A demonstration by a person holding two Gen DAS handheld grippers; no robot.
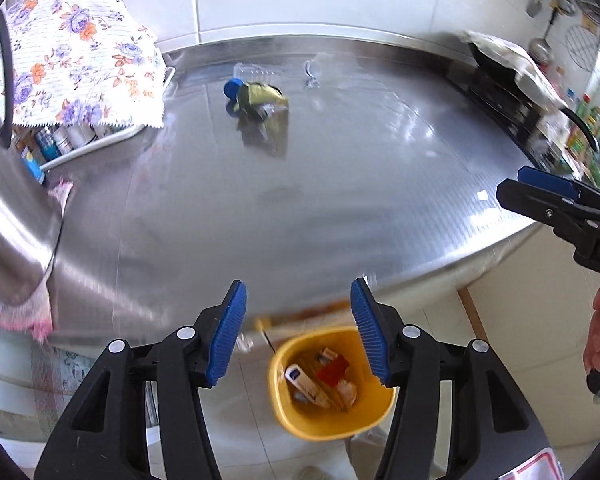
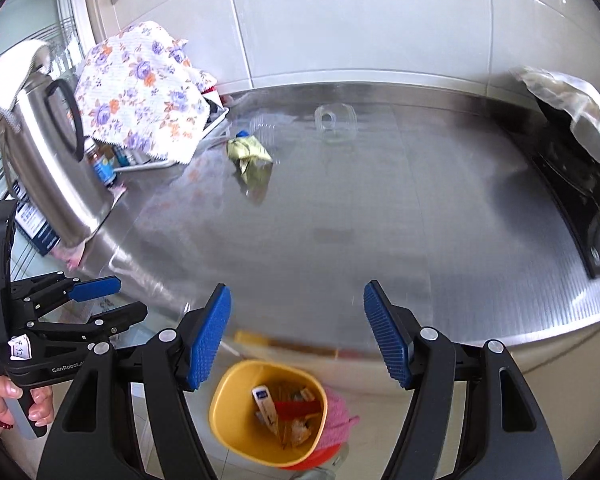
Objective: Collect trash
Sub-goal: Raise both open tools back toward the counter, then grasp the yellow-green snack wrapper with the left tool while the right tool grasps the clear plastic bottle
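Between pickups: left gripper and right gripper both wide apart, holding nothing, above yellow bin at 6 o'clock. Remaining trash, crumpled wrapper with plastic bottle, lies at 11–12 o'clock on steel counter. Next: reach forward, probably.

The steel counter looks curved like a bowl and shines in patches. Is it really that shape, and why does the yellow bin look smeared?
Left wrist view: the fisheye lens bends the flat steel counter, and bright glare streaks sit at its right; the yellow bin is blurred. Right wrist view: the same bending, the crumpled wrapper mirrors in the steel, and the counter's near edge is smeared.
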